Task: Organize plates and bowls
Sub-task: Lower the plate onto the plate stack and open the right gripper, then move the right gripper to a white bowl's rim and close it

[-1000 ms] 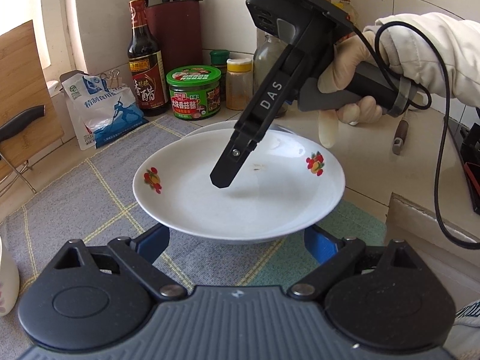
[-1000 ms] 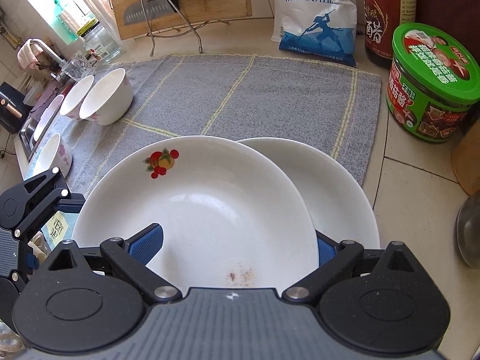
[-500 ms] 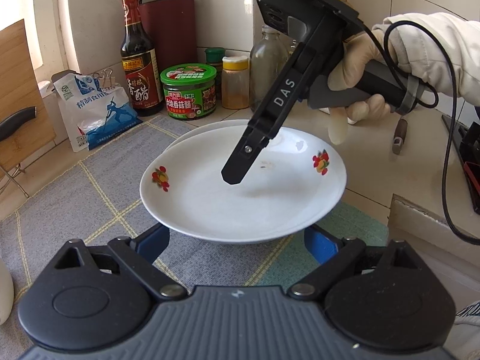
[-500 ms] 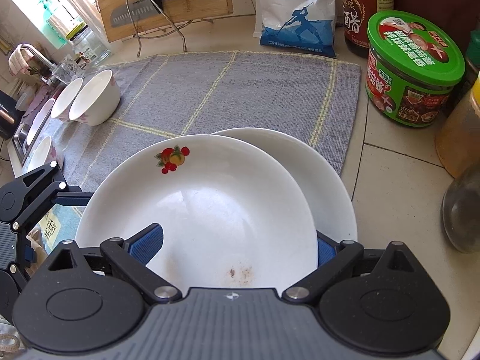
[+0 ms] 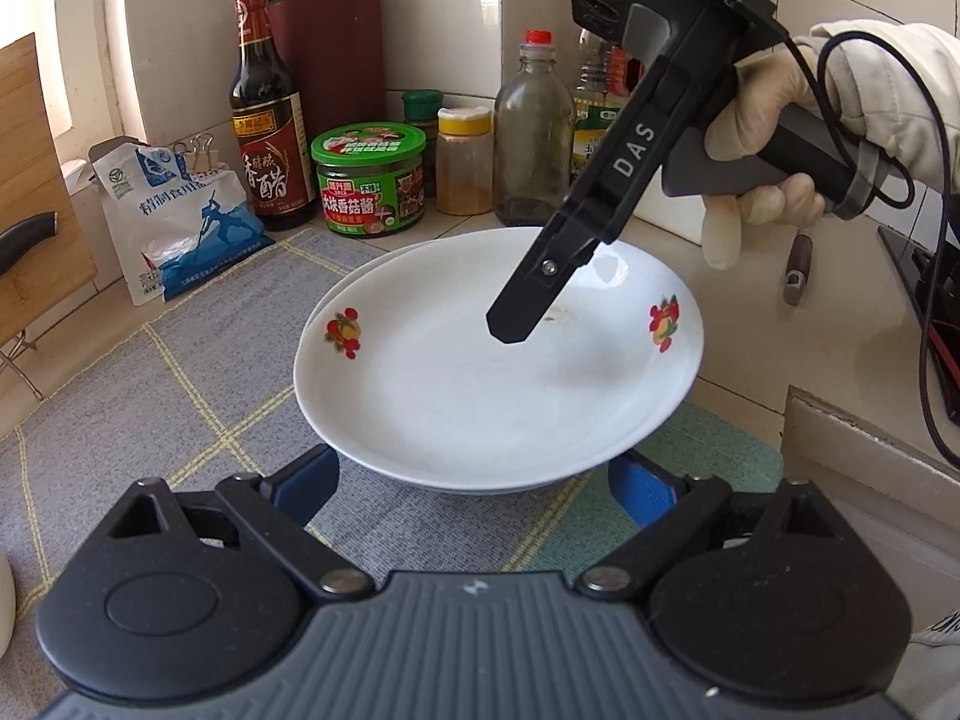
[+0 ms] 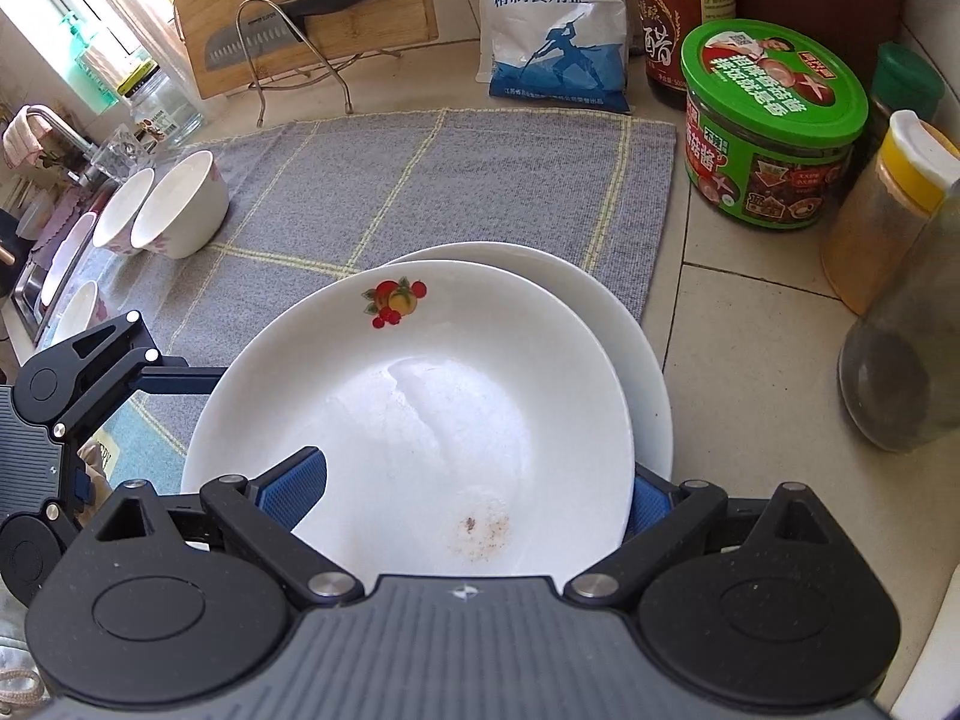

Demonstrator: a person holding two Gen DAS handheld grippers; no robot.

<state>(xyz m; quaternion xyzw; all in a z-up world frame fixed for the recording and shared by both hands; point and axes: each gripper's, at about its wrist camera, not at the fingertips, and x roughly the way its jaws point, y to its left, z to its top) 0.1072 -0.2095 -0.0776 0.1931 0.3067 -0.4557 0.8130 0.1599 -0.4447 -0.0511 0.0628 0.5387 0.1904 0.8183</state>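
Note:
A white plate with fruit decals [image 5: 480,396] [image 6: 432,420] lies askew on a plain white plate [image 5: 360,264] [image 6: 636,324] at the mat's right end. My right gripper [image 5: 504,330] [image 6: 468,492], held by a gloved hand, stands open astride the top plate's rim. One finger is over the plate's inside; the other is outside, partly hidden by the rim. My left gripper [image 5: 474,480] is open, with its blue pads at either side below the near rim and their tips hidden. Several white bowls [image 6: 180,204] stand at the mat's left end.
A grey checked mat [image 6: 420,180] covers the counter. Behind it stand a salt bag [image 6: 552,30], a vinegar bottle [image 5: 264,120], a green-lidded jar [image 6: 774,138], a spice jar [image 5: 462,162], a glass bottle [image 5: 534,138] and a cutting board with a knife [image 6: 300,6]. A cardboard edge [image 5: 870,438] lies to the right.
The right gripper and the decorated plate have shifted together toward the jars' side, so the top plate covers more of the plain one. The left gripper has kept still.

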